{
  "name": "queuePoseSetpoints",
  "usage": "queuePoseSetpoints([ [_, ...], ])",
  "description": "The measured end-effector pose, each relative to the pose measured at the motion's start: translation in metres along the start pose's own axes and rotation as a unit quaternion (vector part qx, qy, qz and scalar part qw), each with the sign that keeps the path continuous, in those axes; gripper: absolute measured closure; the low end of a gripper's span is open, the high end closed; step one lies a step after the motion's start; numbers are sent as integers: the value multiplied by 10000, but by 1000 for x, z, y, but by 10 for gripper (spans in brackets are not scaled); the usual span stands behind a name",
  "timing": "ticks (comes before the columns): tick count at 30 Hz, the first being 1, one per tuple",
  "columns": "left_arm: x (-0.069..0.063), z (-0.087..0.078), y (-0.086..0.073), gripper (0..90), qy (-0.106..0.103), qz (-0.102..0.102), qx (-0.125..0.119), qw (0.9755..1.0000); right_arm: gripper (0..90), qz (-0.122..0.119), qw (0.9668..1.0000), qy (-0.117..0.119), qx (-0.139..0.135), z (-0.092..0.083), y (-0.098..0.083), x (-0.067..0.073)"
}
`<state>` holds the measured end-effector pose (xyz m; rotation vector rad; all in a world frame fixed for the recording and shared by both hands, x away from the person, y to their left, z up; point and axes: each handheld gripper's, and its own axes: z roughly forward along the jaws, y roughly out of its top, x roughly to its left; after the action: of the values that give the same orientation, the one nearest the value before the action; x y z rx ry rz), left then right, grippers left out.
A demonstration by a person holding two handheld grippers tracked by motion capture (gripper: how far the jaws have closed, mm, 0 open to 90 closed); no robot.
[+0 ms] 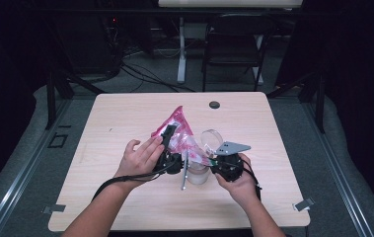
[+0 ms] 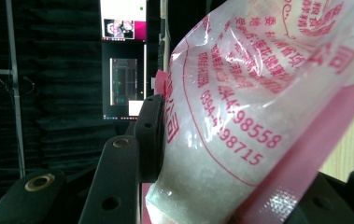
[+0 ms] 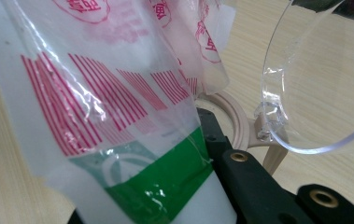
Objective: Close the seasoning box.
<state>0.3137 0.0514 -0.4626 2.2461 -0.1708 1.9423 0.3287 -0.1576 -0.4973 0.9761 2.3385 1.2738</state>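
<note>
A person's two hands work over a light wooden counter (image 1: 125,118) at the centre of the high view, each holding a black hand-held gripper. The left hand-held gripper (image 1: 168,140), just left of centre, is clenched on a pink-and-white printed plastic bag of white granules (image 1: 180,129), which rises tilted toward the upper middle of the frame. In the left gripper view the bag (image 2: 258,116) covers the right half of the picture, pressed between the black jaws, one of them flat against its left side at lower centre. The right hand-held gripper (image 1: 213,161), just right of centre with a grey three-cornered plate on top, grasps the bag's lower corner; in the right gripper view that corner, striped red with a green band (image 3: 118,154), sits between the jaws at lower centre. A small clear jar with a hinged transparent lid (image 1: 202,168) stands on the counter between the two hands, directly below the bag, its lid flipped open and raised. In the right gripper view the open lid (image 3: 305,93) curves across the upper right, hinged to the jar's beige rim. A small dark round disc (image 1: 214,104) lies near the counter's far edge, well apart from the hands.
</note>
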Motion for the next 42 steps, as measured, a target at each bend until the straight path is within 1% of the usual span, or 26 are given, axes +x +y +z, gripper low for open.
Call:
queuePoseSetpoints([
  [1, 0, 0, 0, 642, 24, 26, -15, 10000, 900, 0, 10000, -1, 2, 0, 0, 0],
  [2, 1, -1, 1, 642, -7, 28, 25, 10000, 900, -2, 10000, -6, 5, 0, 0, 0],
  [3, 1, -1, 1, 643, -3, 43, 17, 10000, 900, -2, 10000, -9, 6, 0, 0, 0],
  [4, 1, -1, 1, 642, -30, 10, 28, 10000, 900, -5, 10000, -11, 12, 0, 0, 0],
  [5, 1, 0, 1, 642, -9, 8, -30, 10000, 900, -7, 10000, -15, 19, 0, 0, 0],
  [6, 1, 0, 0, 643, -57, -30, -13, 10000, 900, 2, 10000, -13, 10, 0, 0, 0],
  [9, 3, 0, 1, 642, -41, 70, -15, 10000, 900, -2, 10000, -3, 4, 0, 0, 0],
  [14, 4, 0, 1, 642, -63, 99, -51, 9999, 900, -3, 10000, 8, -2, -1, 0, 0],
  [16, 6, 1, 1, 641, -107, 116, -56, 9999, 900, 3, 10000, 7, -16, -1, 0, 0],
  [19, 7, 1, 1, 639, -249, 218, 10, 9995, 900, -24, 10000, 12, 23, -1, 0, 0],
  [23, 9, 0, 1, 638, -208, 272, -8, 9994, 900, -17, 10000, 17, 9, -1, 0, 1],
  [24, 9, 1, 1, 637, -154, 291, -74, 9994, 900, -14, 10000, 16, 4, -1, 0, 1],
  [25, 8, 0, 1, 636, -182, 263, -55, 9995, 900, -12, 10000, 17, 2, -1, 0, 1],
  [26, 9, 0, 1, 634, -146, 312, -76, 9994, 900, -9, 10000, 17, 4, -1, 0, 1],
  [27, 9, 0, 1, 633, -166, 289, -64, 9994, 900, -11, 10000, 27, 12, -1, 0, 0],
  [29, 9, 0, 2, 633, -143, 268, -65, 9995, 900, -6, 10000, 20, 2, -1, 0, 1],
  [31, 11, 0, 2, 633, -98, 320, -93, 9994, 900, -20, 10000, 22, 1, -1, 0, 1],
  [32, 12, -1, 3, 632, -136, 328, -33, 9994, 900, -25, 10000, 20, 3, 0, 0, 1],
  [34, 12, -1, 3, 631, -147, 316, -37, 9994, 900, -30, 10000, 23, 6, 0, 0, 1],
  [35, 13, -1, 3, 629, -105, 337, -67, 9994, 900, -29, 10000, 23, 9, 0, 0, 1],
  [36, 13, -1, 3, 629, -77, 322, -125, 9994, 900, -31, 10000, 21, 13, 0, 0, 1],
  [37, 13, -1, 3, 629, -99, 276, -115, 9995, 900, -33, 10000, 16, 9, 0, 0, 1],
  [38, 13, -1, 4, 629, -101, 274, -107, 9995, 900, -34, 10000, 14, 5, 0, 0, 1],
  [39, 15, -2, 5, 629, -80, 339, -74, 9994, 900, -37, 10000, 13, -5, 0, 0, 1],
  [42, 15, -2, 5, 629, -77, 332, -77, 9994, 900, -30, 10000, 12, -2, 0, 0, 1],
])
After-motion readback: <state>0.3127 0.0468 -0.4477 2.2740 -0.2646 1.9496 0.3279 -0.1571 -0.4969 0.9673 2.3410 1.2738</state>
